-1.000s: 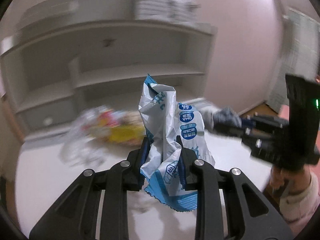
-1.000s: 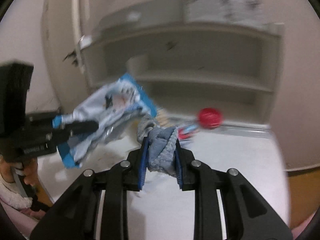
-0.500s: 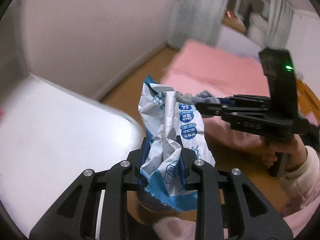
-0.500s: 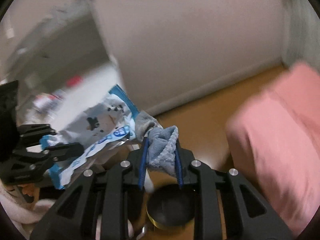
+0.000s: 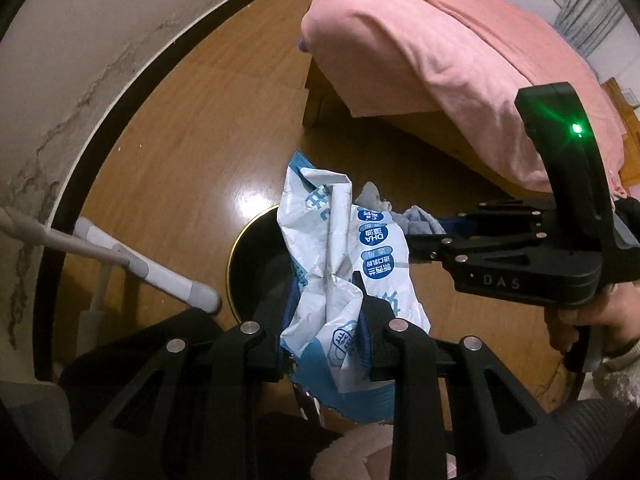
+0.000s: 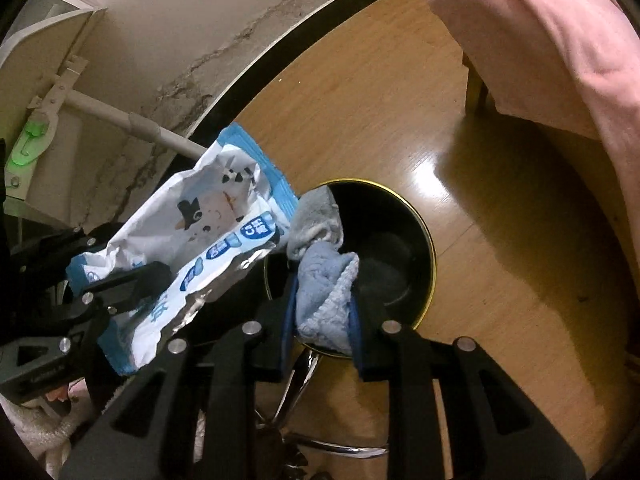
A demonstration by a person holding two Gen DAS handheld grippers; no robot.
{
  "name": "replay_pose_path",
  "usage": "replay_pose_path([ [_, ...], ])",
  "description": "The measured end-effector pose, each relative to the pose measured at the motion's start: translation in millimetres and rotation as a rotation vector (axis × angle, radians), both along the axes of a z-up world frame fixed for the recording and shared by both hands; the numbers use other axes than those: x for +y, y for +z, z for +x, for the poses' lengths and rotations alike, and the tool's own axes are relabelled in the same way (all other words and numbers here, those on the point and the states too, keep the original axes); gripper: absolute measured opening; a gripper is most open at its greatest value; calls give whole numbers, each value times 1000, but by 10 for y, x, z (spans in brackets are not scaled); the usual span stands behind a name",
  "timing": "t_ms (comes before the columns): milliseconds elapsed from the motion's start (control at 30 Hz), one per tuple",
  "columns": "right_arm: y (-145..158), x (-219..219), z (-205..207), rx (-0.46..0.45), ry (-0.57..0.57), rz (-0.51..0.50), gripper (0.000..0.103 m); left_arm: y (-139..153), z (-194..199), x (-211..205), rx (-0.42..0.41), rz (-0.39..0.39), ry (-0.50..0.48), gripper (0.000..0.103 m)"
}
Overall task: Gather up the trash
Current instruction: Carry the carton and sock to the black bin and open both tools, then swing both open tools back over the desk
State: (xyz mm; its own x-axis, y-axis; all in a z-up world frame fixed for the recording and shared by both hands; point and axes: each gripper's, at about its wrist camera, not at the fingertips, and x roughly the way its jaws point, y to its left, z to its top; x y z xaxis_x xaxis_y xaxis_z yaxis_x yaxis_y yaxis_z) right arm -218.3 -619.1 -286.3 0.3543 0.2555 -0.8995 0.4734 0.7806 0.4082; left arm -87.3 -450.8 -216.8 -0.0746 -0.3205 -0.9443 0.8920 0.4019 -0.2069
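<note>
One wrapper point(image 5: 344, 264), one cloth point(image 6: 324, 292), one bin point(image 6: 400, 216).

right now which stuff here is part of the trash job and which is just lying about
Job:
- milk powder bag, in left tongs
- blue cloth, in right tongs
- black bin, below both

Lying about:
- pink bedding
- white pole
</note>
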Motion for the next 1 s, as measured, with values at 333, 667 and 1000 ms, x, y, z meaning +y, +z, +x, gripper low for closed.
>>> replay_pose_path([
  [333,134,-51,11,-4,-62,-38,88,65,-106,-215,-86,-27,19,92],
  [667,1485,56,-134,-175,-172,-498,94,1544,-621,269,-301,-371,-115,92],
  [1000,2561,1319,621,-583,88,-661,96,2432,374,2058,-594,-381,437,94],
])
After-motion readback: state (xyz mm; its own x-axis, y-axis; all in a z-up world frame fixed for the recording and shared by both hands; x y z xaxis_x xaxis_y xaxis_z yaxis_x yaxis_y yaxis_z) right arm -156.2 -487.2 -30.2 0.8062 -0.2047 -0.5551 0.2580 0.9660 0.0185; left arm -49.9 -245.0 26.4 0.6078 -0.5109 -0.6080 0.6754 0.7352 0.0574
